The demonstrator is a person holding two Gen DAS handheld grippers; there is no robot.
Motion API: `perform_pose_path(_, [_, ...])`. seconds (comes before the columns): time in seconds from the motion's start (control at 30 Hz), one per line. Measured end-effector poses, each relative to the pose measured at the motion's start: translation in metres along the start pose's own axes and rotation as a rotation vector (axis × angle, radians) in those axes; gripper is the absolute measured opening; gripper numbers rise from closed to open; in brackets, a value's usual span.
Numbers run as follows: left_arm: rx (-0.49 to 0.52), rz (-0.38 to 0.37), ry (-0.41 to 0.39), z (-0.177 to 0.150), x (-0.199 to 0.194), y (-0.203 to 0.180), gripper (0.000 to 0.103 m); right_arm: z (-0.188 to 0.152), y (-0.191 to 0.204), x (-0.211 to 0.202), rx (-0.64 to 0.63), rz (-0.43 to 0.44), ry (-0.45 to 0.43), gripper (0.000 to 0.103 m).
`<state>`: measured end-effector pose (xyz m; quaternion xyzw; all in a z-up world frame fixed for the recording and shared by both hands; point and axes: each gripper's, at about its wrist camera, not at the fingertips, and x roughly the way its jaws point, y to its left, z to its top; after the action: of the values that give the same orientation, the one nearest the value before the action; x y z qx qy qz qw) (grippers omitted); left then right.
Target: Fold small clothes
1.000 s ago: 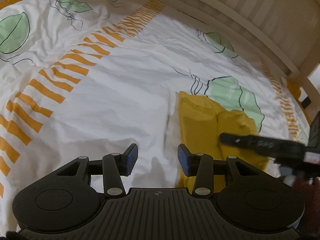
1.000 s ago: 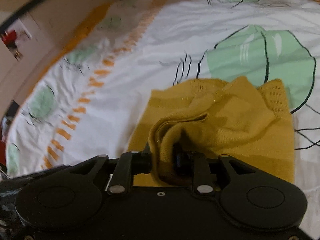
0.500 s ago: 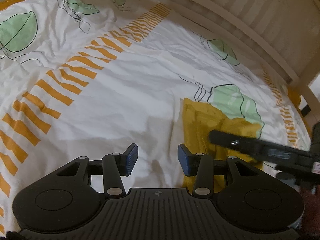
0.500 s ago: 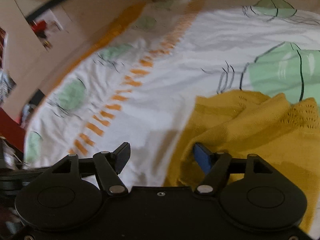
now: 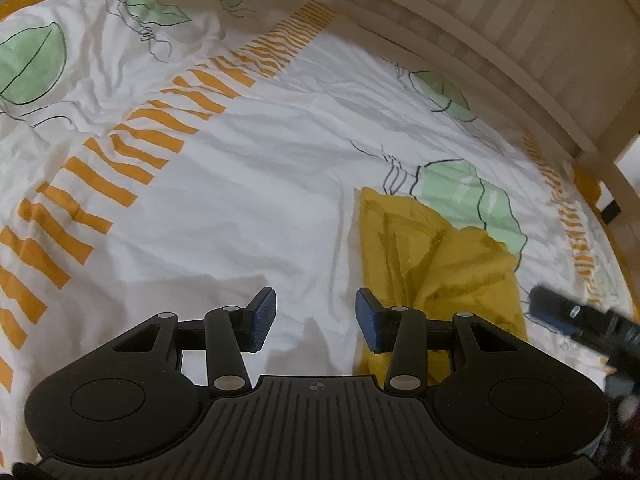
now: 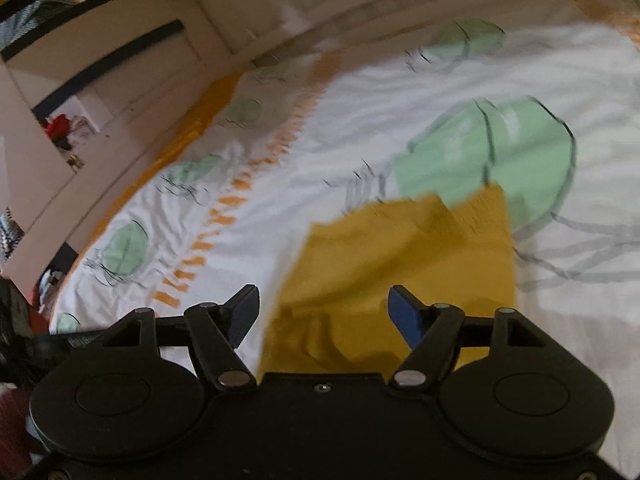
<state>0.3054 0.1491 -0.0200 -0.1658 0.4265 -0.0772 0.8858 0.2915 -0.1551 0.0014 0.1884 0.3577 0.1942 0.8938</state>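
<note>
Both grippers' jaws are standing apart, gripping nothing; the loosely bunched yellow garment [image 5: 436,264] is risking unfolding on the bed [image 5: 240,208].

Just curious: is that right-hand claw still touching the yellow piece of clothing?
Apart. In the right wrist view the right gripper has just opened; both pads stand clear above the yellow garment, pinching nothing.

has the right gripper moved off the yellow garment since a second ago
Yes. The right gripper has backed off toward the right edge of the left wrist view, clear of the yellow garment lying on the sheet, jaws just opened, empty.
</note>
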Motion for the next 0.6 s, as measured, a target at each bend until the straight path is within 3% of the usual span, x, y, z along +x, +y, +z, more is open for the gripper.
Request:
perform_pose_path(0.13, [0.033, -0.018, -0.008, -0.002, -0.001, -0.011, 0.043, -0.024, -0.003, 0.007, 0.002, 0.008, 0.029, 0.075])
perform_pose_path(0.37, [0.125, -0.056, -0.008, -0.01, 0.003, -0.033, 0.043, -0.075, 0.035, 0.031, -0.141, 0.16, 0.164, 0.076])
perform_pose_path(0.5, [0.192, -0.081, 0.009, -0.018, 0.008, -0.046, 0.043, -0.076, 0.044, 0.021, -0.233, 0.202, 0.164, 0.076])
perform_pose_path(0.6, [0.204, -0.097, 0.02, -0.022, 0.01, -0.051, 0.043, -0.063, 0.034, 0.003, -0.242, 0.175, 0.127, 0.076])
